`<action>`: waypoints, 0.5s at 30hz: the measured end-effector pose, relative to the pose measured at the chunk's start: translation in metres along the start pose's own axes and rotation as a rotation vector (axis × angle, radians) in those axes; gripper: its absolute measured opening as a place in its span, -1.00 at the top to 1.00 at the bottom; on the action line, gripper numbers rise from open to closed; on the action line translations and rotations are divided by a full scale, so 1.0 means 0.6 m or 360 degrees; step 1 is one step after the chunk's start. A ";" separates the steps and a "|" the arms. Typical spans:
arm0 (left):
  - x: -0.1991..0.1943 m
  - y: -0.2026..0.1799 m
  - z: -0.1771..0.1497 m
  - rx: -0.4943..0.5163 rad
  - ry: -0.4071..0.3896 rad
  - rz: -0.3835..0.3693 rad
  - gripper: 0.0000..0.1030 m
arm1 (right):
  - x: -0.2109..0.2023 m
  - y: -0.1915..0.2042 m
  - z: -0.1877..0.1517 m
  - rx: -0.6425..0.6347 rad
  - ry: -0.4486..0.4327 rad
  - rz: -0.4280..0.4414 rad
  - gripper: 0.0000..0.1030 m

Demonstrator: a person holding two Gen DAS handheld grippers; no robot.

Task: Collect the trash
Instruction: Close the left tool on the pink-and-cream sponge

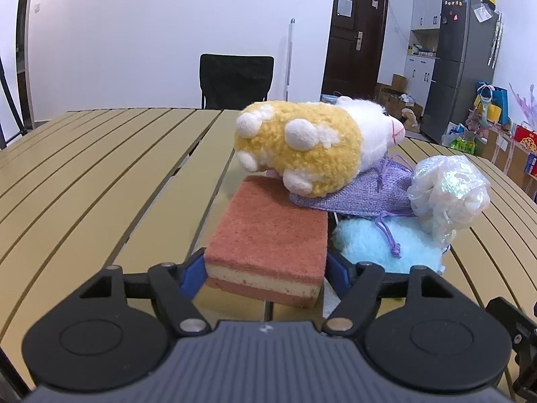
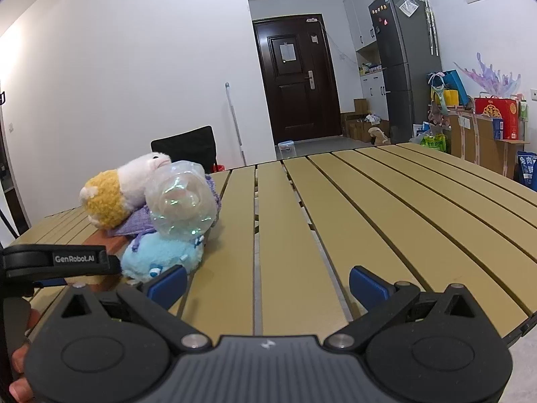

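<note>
A rust-topped, yellow-cored rectangular scouring sponge lies on the slatted tan table, the left gripper pinching its near end, apparently to draw it from the pile. A yellow-and-white plush toy on a lilac woven pouch rests on its far end, so both may slide. The right gripper hangs spread, empty.

"genrobot.ai" on left hand-held gripper, white letters on black.
</note>
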State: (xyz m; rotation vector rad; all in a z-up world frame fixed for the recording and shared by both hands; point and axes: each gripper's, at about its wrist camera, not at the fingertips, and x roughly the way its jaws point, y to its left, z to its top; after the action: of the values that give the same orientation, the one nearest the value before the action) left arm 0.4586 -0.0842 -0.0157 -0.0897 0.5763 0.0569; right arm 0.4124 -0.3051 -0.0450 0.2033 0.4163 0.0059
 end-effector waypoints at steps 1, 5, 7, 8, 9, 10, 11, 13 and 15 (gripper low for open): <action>-0.002 0.001 -0.001 0.0003 -0.0006 0.0004 -0.41 | 0.001 0.002 0.000 -0.0003 0.0000 0.0003 -1.00; -0.012 0.006 -0.001 0.0019 -0.0027 0.0008 -0.40 | 0.005 0.009 0.002 0.0012 0.0002 0.0023 -1.00; -0.019 0.009 -0.001 0.0031 -0.0039 0.0010 -0.40 | 0.005 0.015 0.004 0.0022 -0.0005 0.0047 -1.00; -0.025 0.011 -0.001 0.0038 -0.0048 0.0007 -0.40 | 0.004 0.020 0.007 0.0022 -0.0014 0.0061 -1.00; -0.030 0.014 -0.002 0.0047 -0.0058 0.0008 -0.40 | 0.003 0.024 0.009 0.0025 -0.0021 0.0073 -1.00; -0.036 0.015 -0.002 0.0054 -0.0067 0.0012 -0.40 | 0.001 0.028 0.013 0.0032 -0.0029 0.0087 -1.00; -0.041 0.019 -0.002 0.0059 -0.0076 0.0017 -0.40 | -0.001 0.032 0.018 0.0042 -0.0040 0.0104 -1.00; -0.048 0.026 -0.003 0.0060 -0.0081 0.0024 -0.40 | -0.004 0.039 0.026 0.0072 -0.0065 0.0148 -1.00; -0.052 0.035 -0.003 0.0057 -0.0079 0.0038 -0.40 | -0.004 0.050 0.036 0.0092 -0.0091 0.0180 -1.00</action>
State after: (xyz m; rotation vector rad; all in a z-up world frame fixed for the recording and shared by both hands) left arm 0.4300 -0.0645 -0.0019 -0.0465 0.5283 0.0721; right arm 0.4198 -0.2798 -0.0186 0.2834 0.3477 0.0992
